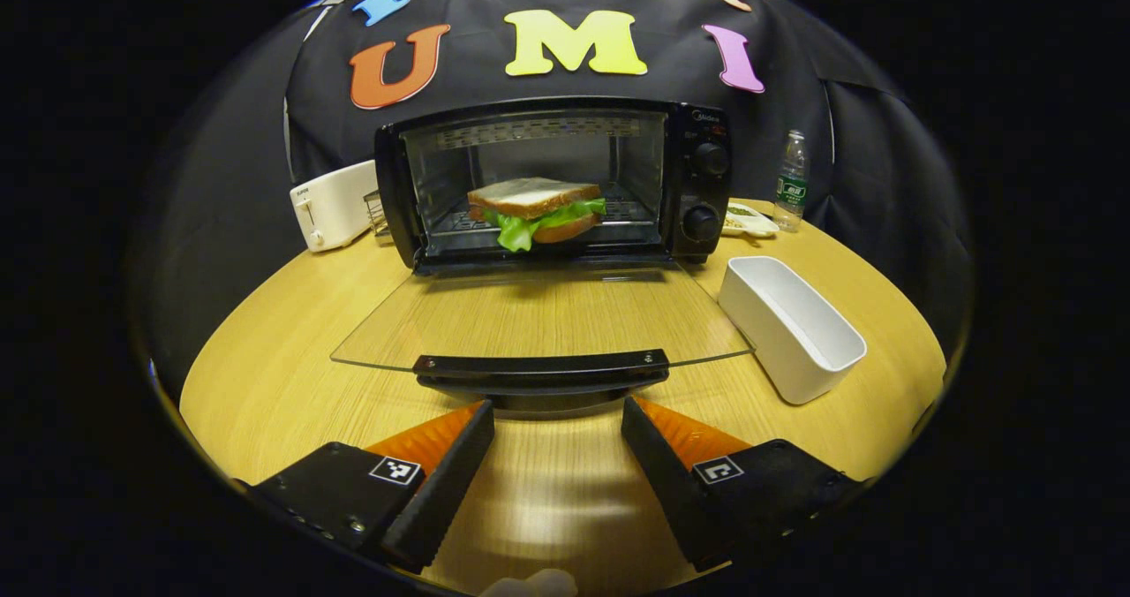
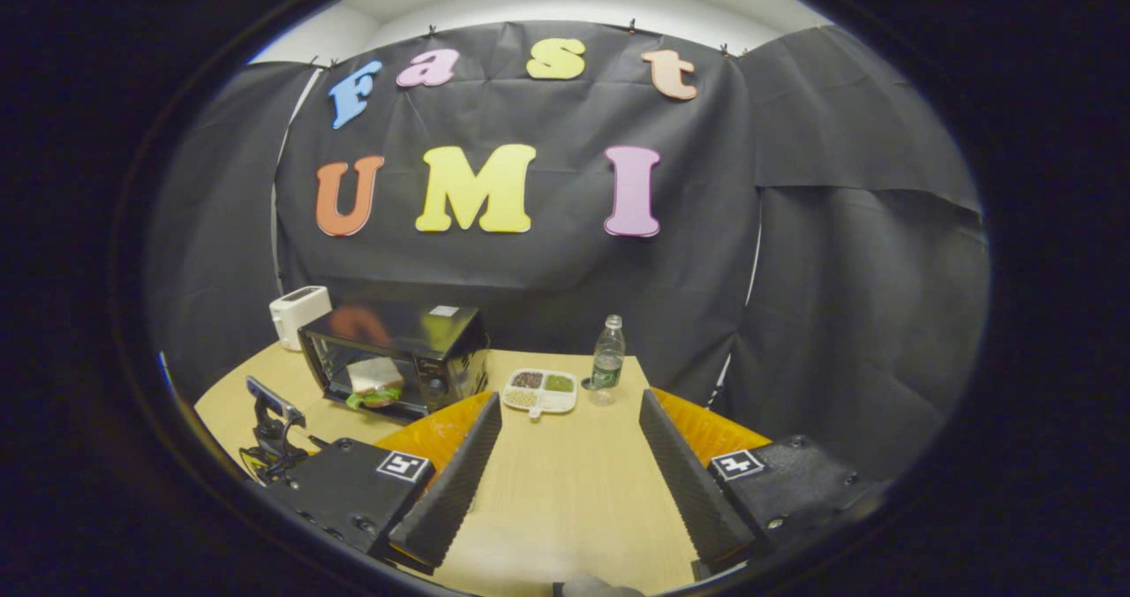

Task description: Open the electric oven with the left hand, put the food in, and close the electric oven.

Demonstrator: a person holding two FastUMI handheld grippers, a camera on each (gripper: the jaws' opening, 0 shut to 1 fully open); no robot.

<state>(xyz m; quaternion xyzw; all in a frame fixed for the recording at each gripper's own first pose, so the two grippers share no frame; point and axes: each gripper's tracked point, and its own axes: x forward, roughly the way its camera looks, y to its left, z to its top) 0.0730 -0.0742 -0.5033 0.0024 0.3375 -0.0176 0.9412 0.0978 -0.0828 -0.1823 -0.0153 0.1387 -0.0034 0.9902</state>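
The sandwich (image 1: 536, 211) sits inside the open oven (image 1: 552, 177), its back half hard to see, and the left gripper (image 1: 556, 442) waits wide apart just before the door handle (image 1: 541, 366).

The oven (image 1: 547, 177) mouth gapes, its lowered glass door (image 1: 538, 319) spanning the table (image 1: 265, 376) before it. A sandwich (image 1: 536, 211) fills mid-rack; a white tray (image 1: 790, 328) crowds the door's right.
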